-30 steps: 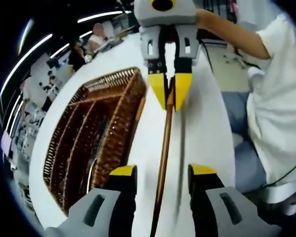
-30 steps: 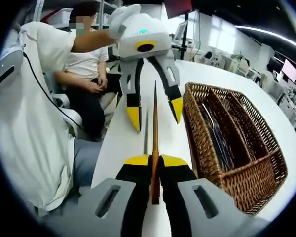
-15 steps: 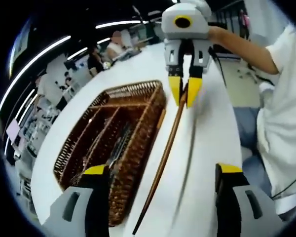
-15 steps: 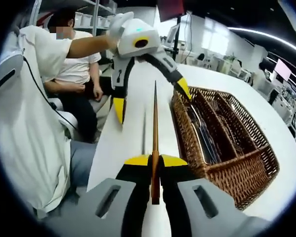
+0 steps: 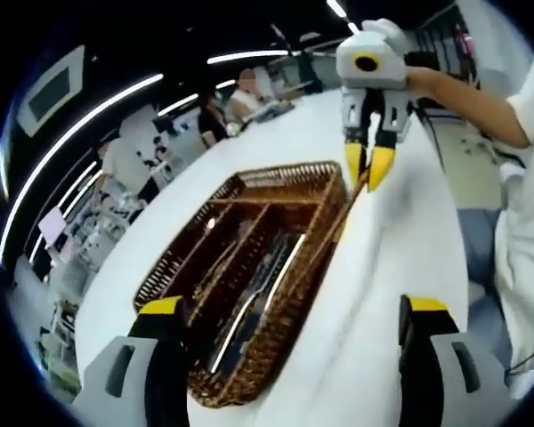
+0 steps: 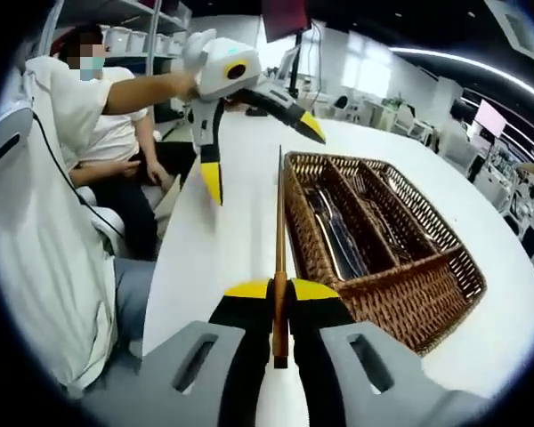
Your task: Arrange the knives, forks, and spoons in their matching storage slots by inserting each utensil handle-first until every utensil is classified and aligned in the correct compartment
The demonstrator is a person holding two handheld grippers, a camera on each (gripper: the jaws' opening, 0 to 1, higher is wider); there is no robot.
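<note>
White table (image 6: 222, 240): carries the basket; a seated person sits beyond its far edge in the right gripper view.
Wicker basket (image 5: 249, 267), lengthwise compartments, metal cutlery (image 6: 334, 236) lying inside: a second ago the wooden-handled knife lay off to its side over bare tabletop; the knife now runs along the basket's near wall.
Left gripper (image 6: 258, 133): jaws spread wide, nothing between them, more splayed than a second ago and no longer straddling the knife's tip.
Right gripper (image 6: 280, 289): yellow-tipped jaws clenched on the knife handle, as before.
Knife (image 6: 279, 222): slender, held level above the table, just beside the basket rim, blade pointing away
</note>
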